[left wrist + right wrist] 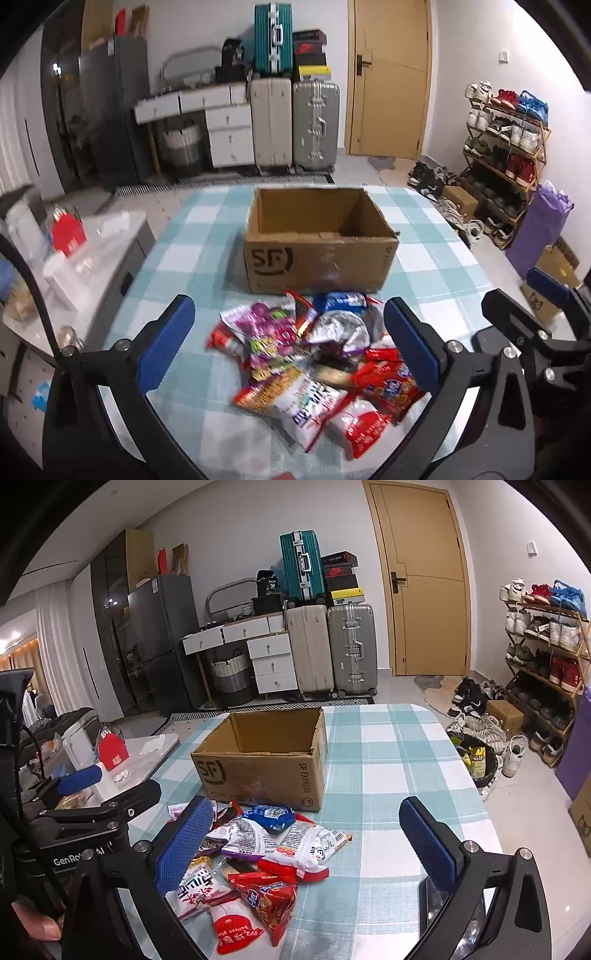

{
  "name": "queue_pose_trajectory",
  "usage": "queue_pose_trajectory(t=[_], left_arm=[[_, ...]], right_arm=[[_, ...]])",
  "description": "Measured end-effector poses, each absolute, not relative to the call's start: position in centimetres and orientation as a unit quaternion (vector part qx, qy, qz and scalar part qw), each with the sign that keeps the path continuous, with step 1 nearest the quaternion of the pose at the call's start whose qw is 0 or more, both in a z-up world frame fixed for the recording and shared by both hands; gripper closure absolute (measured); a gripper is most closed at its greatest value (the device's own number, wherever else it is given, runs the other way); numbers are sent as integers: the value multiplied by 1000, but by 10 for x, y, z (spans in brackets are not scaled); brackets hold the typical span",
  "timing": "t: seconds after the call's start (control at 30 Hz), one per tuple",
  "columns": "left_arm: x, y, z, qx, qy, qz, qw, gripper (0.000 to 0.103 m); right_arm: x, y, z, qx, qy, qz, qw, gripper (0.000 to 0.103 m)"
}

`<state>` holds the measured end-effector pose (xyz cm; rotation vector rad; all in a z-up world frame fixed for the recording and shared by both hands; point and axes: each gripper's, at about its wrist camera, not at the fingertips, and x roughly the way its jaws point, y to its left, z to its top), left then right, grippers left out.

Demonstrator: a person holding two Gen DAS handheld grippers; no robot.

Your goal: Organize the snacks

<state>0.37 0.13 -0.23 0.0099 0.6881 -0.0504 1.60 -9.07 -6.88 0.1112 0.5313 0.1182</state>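
Left wrist view
- Tool: the left gripper point(288, 343) hangs over the heap with its jaws spread wide and nothing between the pads.
- Snacks: the snack pile point(314, 365) lies on the checked tablecloth point(192, 258), just in front of the cardboard box point(320, 254), which stands open and looks empty.
- Risk: the packets overlap and look slippery, so I'd guess a wide grab could pinch two at once or let one slide out on the way to the box.
- Risk: the right gripper point(517, 295) hovers close at the right edge; the two tools could knock together over the heap.
- Hard to see: the left side is blurred, and the packets lowest in the heap are covered.

Right wrist view
- Tool: the right gripper point(306, 842) is also fully spread and empty, pointing at the right edge of the snack pile point(258, 860).
- Box: the cardboard box point(262, 760) sits just beyond the packets, its floor mostly hidden behind the near wall.
- Risk: the pile sits close against the box, so a clumsy reach may shove the box away.
- Cut off: the left finger point(184, 845) covers some packets; a thumb point(40, 926) shows bottom left.
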Motion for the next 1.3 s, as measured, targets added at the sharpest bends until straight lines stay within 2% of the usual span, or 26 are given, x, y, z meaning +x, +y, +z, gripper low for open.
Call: queue_pose_trajectory(t=[0.27, 1.3], left_arm=[[0, 16, -8, -17, 327, -12, 945, 1], [-4, 8, -4, 11, 322, 0, 947, 1]], right_arm=[[16, -90, -69, 52, 262, 59, 962, 0], [20, -85, -74, 56, 266, 61, 961, 0]])
